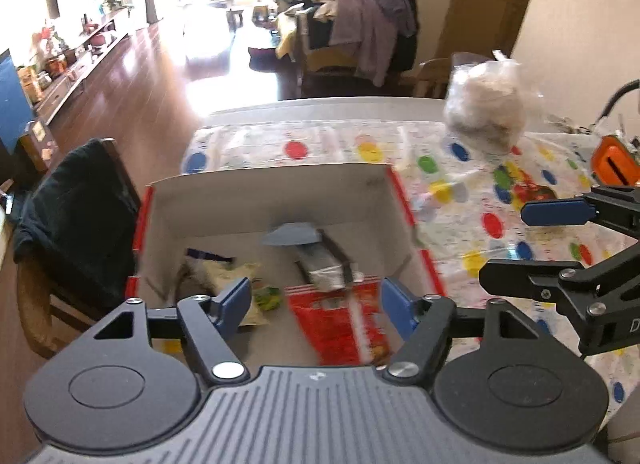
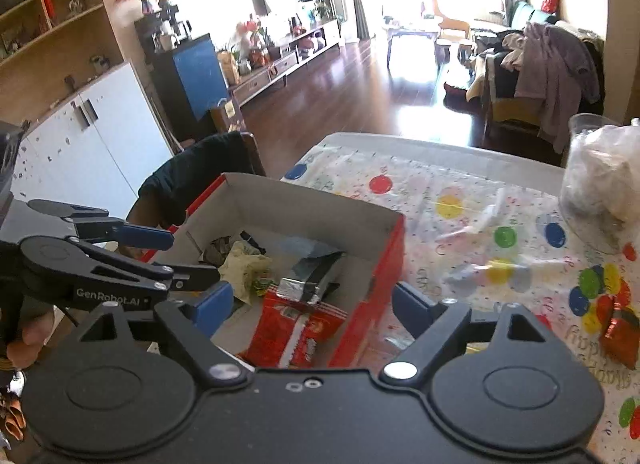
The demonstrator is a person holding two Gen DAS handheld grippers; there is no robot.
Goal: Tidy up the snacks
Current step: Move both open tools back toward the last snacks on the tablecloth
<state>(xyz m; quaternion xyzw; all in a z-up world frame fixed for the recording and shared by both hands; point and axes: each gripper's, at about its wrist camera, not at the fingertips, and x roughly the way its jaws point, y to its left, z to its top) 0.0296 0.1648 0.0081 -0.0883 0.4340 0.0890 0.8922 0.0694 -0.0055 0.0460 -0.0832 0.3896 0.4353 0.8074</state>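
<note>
- Only the right wrist view shows a loose red snack packet (image 2: 621,334) on the dotted tablecloth (image 2: 440,256), right of the box (image 2: 384,260).
- Red snack bag (image 1: 340,324) lies inside the box.
- Left gripper (image 1: 316,300) and right gripper (image 2: 312,304) gape, empty.
- Wooden floor (image 1: 160,76) beyond the box.

Cardboard, foil, plastic and polished wood

My box (image 1: 280,200) is matt cardboard, and the red snack packet (image 1: 340,320) in it is glossy, beside a crinkled silver foil pack (image 2: 300,288). The dotted table cover (image 2: 460,232) looks like smooth shiny plastic; the floor (image 2: 360,96) is glossy wood.
</note>
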